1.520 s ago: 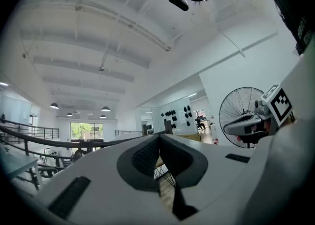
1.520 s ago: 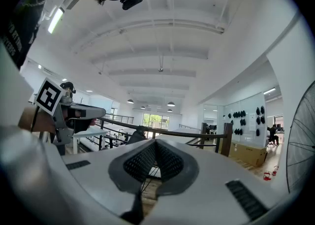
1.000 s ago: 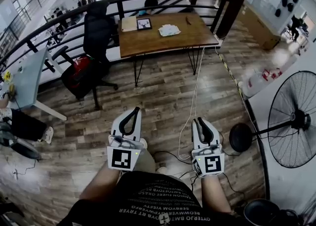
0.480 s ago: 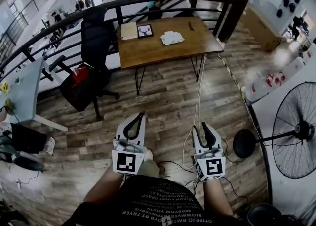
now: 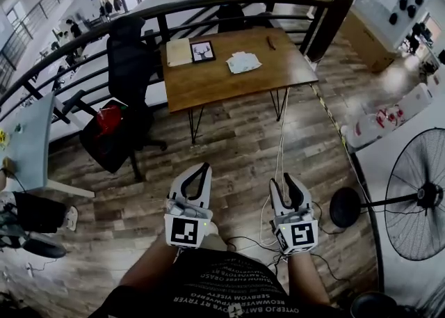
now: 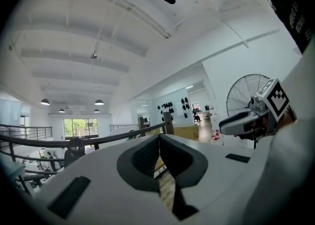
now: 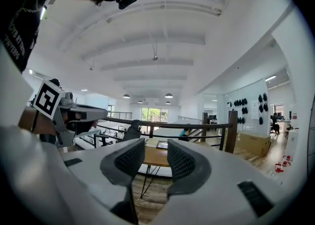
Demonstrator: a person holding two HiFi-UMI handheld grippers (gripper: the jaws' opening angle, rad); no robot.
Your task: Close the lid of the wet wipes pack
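Observation:
A white flat pack, probably the wet wipes, lies on the wooden table far ahead of both grippers, too small to show its lid. My left gripper is held level over the floor, jaws shut tip to tip with nothing in them. The left gripper view shows the same shut left gripper. My right gripper is beside it, jaws opening, with nothing between them. In the right gripper view the table shows through the gap of the right gripper.
Also on the table are a framed picture and a beige pad. A black office chair and red bag stand to its left. A standing fan is at the right, a cable crosses the floor, and a railing runs behind.
The table has drawn nearer in the head view as both grippers travelled forward together. The right gripper's jaws have parted; the left gripper's stayed shut.

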